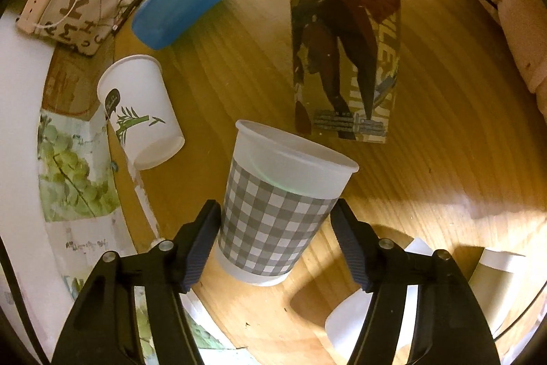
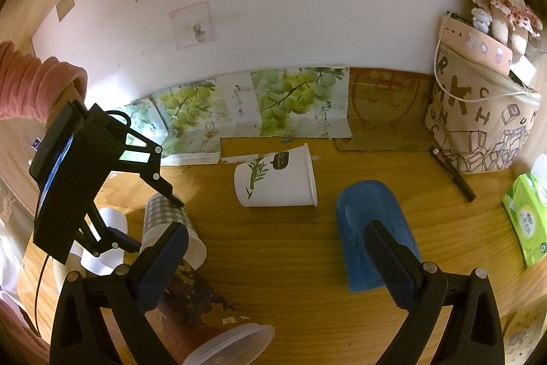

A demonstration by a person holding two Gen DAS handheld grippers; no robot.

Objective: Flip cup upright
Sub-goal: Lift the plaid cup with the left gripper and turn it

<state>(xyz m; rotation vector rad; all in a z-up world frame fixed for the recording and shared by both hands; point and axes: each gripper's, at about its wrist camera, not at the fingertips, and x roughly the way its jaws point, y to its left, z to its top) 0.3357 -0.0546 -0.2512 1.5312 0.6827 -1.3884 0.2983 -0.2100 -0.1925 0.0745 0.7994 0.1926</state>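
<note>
The frosted plastic cup with the grey-and-white checked sleeve (image 1: 283, 204) sits on the wooden table (image 1: 427, 159) between the fingers of the left gripper (image 1: 277, 228), whose jaws flank its sleeve without clearly pinching it, so whether they grip I cannot tell. It looks light, thin-walled and slightly squashy, so the sleeved middle is the place to hold, gently. The right gripper (image 2: 277, 265) hangs released, the blue plastic cup (image 2: 372, 235) lying at its two o'clock.

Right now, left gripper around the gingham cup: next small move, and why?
Probably close. The left gripper is open, its fingers flanking the tilted gingham cup; the left one looks touching, the right shows a gap. The cup isn't upright yet.
</note>
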